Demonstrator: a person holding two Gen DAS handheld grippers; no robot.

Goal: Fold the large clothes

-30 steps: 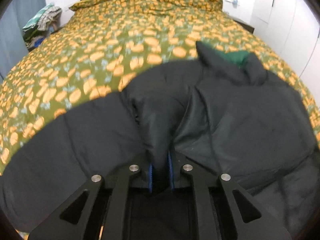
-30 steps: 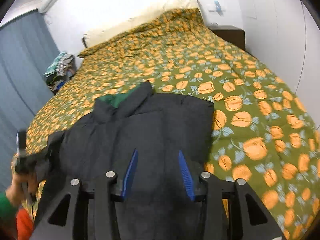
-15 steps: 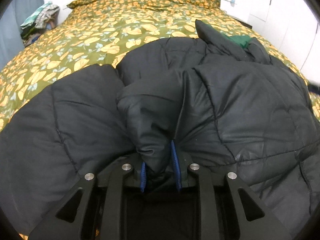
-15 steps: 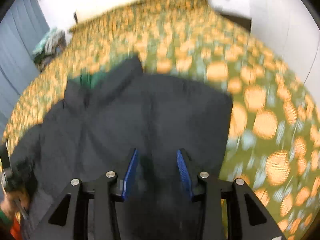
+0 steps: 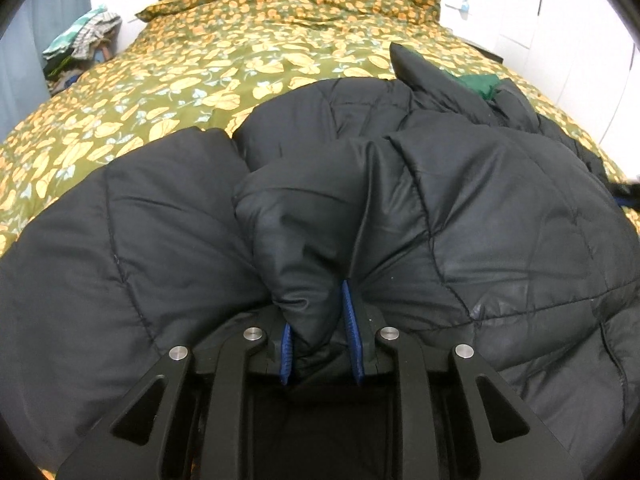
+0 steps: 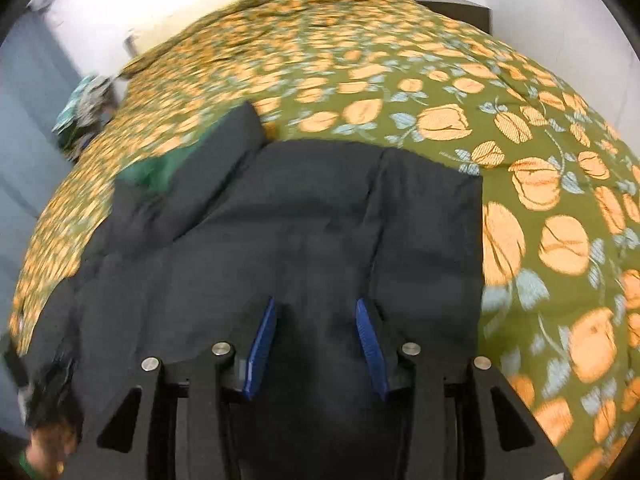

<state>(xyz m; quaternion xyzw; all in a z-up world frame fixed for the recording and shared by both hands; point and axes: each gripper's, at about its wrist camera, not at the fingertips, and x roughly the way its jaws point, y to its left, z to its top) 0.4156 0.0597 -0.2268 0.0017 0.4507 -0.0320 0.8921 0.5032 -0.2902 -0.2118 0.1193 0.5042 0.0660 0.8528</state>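
A black puffer jacket [image 5: 500,208] with a green lining [image 5: 478,80] lies on the bed. My left gripper [image 5: 316,320] is shut on a bunched fold of it, which fills the gap between the blue pads. In the right wrist view the jacket [image 6: 320,220] spreads flat, with its collar and green lining [image 6: 156,168] at the upper left. My right gripper [image 6: 316,332] is open low over the jacket's middle, with only flat fabric showing beneath the gap. A hand [image 6: 44,452] shows at the bottom left.
An olive bedspread with an orange flower print [image 5: 200,80] covers the whole bed [image 6: 520,100]. A pile of clothes [image 5: 80,40] sits by the grey curtain at the far left. White walls and cupboard doors lie to the right.
The left jaws have widened a little around the fold and the jacket has settled lower. My right gripper has dropped closer to the jacket.
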